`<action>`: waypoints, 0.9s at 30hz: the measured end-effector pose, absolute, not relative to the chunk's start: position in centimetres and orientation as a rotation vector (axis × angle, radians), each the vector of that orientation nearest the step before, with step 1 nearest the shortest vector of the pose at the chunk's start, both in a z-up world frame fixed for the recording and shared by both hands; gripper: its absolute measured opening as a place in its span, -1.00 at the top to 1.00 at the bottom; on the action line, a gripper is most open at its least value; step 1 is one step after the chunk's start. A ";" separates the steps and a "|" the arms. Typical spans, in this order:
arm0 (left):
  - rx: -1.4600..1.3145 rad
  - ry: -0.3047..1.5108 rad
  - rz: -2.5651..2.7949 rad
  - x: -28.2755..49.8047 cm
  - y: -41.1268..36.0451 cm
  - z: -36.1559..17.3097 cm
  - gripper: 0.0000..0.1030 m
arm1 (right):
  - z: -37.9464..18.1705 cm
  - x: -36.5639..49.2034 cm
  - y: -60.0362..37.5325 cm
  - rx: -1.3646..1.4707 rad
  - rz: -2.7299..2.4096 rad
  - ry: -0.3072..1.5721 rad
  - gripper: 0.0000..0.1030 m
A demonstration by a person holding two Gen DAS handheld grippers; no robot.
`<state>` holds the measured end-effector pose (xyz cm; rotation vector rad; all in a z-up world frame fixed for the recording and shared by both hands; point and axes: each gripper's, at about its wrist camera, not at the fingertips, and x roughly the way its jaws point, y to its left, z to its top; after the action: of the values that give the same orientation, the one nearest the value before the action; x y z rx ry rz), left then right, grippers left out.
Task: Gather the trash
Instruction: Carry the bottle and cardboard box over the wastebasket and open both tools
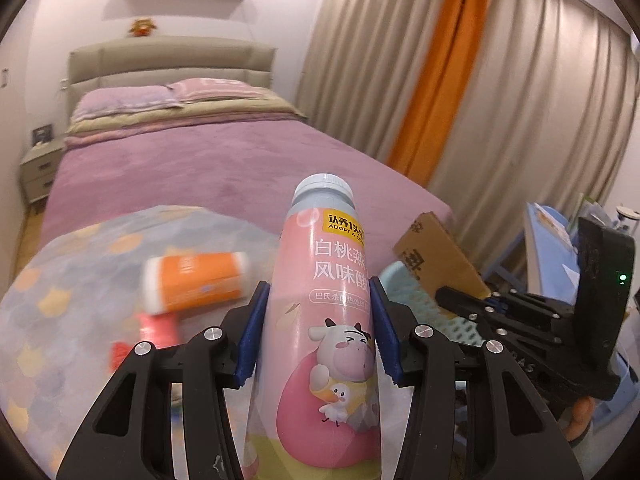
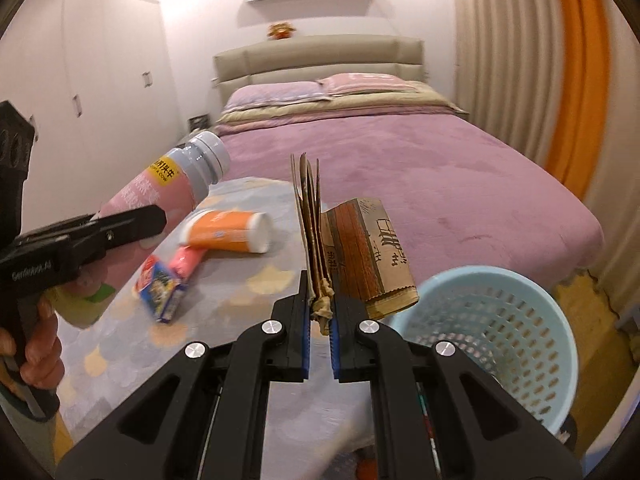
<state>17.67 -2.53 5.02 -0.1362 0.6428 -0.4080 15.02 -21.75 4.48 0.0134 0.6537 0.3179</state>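
My left gripper [image 1: 318,320] is shut on a pink yogurt bottle [image 1: 320,300] with a grey-blue cap, held above the patterned blanket; the bottle also shows in the right wrist view [image 2: 160,204]. My right gripper [image 2: 320,308] is shut on a folded piece of brown cardboard [image 2: 352,256], held up beside a light blue perforated trash basket [image 2: 496,332]. The cardboard [image 1: 436,260] and basket [image 1: 404,292] also show in the left wrist view. An orange-and-white tube [image 2: 228,232], a pink wrapper [image 2: 186,260] and a small blue packet [image 2: 162,292] lie on the blanket.
The grey patterned blanket [image 2: 256,280] covers the foot of a bed with a purple cover [image 2: 420,172] and pillows. Beige and orange curtains [image 2: 576,80] hang at the right. A nightstand [image 1: 40,168] stands left of the bed. Blue furniture [image 1: 552,236] stands at the far right.
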 end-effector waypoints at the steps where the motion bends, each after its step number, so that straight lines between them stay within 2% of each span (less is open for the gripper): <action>1: -0.137 0.645 -0.421 17.8 -3.0 5.0 0.09 | 4.4 15.3 -22.7 0.025 0.295 0.661 0.89; 10: -0.137 0.697 -0.553 21.0 -10.1 3.6 0.09 | 1.6 17.2 -30.6 0.256 0.218 0.765 0.89; 18: -0.110 0.773 -0.622 23.0 -15.8 0.6 0.09 | -1.3 17.9 -34.6 0.319 0.102 0.827 0.89; 27: -0.095 0.856 -0.640 23.9 -19.0 -2.4 0.09 | -4.9 18.2 -37.1 0.364 0.002 0.912 0.88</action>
<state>23.89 -18.99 -2.41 -0.0951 0.8561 -0.6399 18.17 -37.09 -4.90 0.3644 0.9121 0.0025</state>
